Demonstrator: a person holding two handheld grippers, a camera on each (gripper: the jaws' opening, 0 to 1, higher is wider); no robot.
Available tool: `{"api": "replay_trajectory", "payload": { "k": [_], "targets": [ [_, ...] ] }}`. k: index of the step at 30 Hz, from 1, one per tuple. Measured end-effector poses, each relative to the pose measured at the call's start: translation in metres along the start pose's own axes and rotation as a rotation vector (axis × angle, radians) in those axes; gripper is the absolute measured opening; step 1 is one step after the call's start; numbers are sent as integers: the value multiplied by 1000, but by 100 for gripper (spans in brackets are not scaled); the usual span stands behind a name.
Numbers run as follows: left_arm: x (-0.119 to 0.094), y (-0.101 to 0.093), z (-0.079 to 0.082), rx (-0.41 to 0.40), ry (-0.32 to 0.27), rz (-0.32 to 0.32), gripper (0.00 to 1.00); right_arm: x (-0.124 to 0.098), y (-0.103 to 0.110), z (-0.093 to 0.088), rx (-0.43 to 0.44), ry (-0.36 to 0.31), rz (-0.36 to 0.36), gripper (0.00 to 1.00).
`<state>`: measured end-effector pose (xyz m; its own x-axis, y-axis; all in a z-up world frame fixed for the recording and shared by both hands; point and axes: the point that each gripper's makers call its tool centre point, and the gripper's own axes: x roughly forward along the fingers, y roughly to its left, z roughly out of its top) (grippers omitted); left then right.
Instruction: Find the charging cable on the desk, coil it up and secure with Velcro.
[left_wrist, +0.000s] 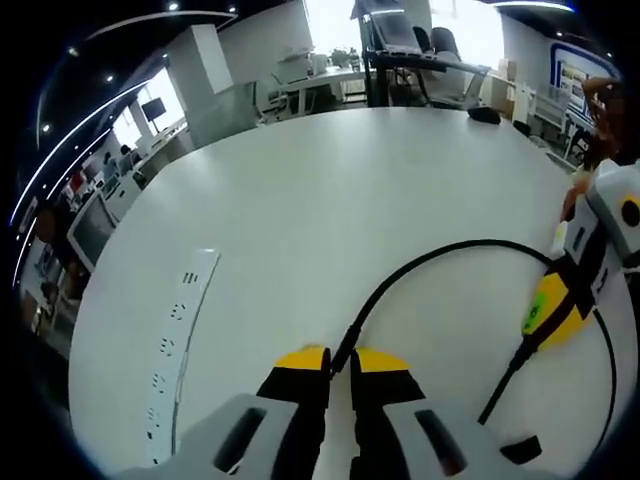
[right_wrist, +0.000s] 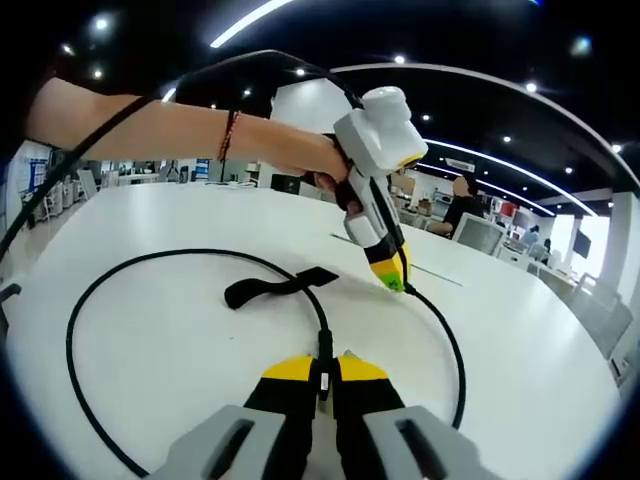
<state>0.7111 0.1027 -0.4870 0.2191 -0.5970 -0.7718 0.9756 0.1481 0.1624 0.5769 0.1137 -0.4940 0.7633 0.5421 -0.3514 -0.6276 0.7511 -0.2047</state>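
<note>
While each gripper (left_wrist: 340, 362) pinches it, cable (right_wrist: 150, 262) loops — table (left_wrist: 300, 200).

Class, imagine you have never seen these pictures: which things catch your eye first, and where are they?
A black cable loops across the white table, pinched by both yellow-tipped grippers: the right gripper and the left gripper. A Velcro strap lies inside the loop, and a white power strip lies left of the left gripper.

black cable (right_wrist: 150, 262), white desk (left_wrist: 330, 220), yellow-tipped jaws
</note>
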Motion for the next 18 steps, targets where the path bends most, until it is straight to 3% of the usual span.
{"api": "replay_trajectory", "payload": {
  "k": [18],
  "targets": [
    [-34,1,-10,-36,-20,68,9,-1,0,1,-11,-3,-9,8]
  ]
}}
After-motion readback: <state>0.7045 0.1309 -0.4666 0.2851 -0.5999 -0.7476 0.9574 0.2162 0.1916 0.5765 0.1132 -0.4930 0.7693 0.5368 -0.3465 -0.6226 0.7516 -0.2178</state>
